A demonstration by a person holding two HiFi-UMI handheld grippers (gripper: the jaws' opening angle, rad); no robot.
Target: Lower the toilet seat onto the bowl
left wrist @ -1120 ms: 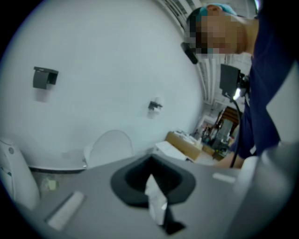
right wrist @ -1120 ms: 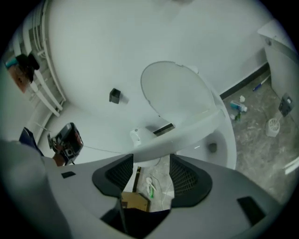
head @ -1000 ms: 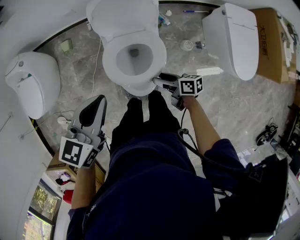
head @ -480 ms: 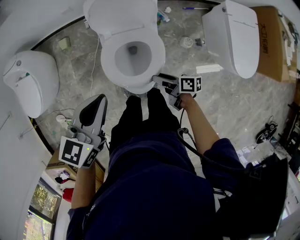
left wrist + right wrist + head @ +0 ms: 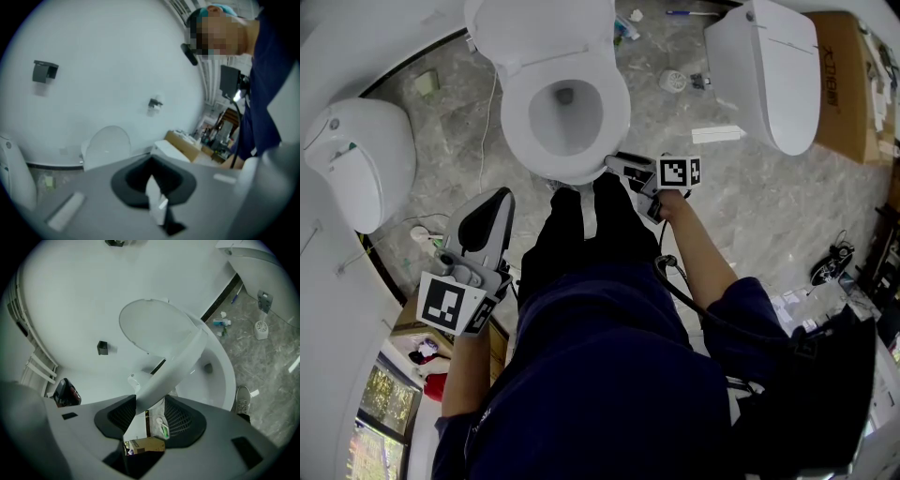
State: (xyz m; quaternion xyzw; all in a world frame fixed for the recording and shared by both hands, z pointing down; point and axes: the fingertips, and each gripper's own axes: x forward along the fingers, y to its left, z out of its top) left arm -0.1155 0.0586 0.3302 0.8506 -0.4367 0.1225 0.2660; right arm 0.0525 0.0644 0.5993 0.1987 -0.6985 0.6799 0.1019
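1. Step in hand: taking hold for the lowering. The right tongs (image 5: 613,162) have just been closing on the front rim of the toilet seat (image 5: 180,364), which fills the gap and seems to touch both pads.
2. The seat looks tilted up off the bowl (image 5: 227,380) (basin shows beside it in the right gripper view), with the lid (image 5: 542,33) raised behind.
3. The left tongs (image 5: 497,200) hang well apart, pressed together and empty.
4. Next, I judge: ease the rim down to the bowl's front edge, keeping the grip so it cannot drop.
5. Print on the cardboard box (image 5: 842,84) is unreadable.
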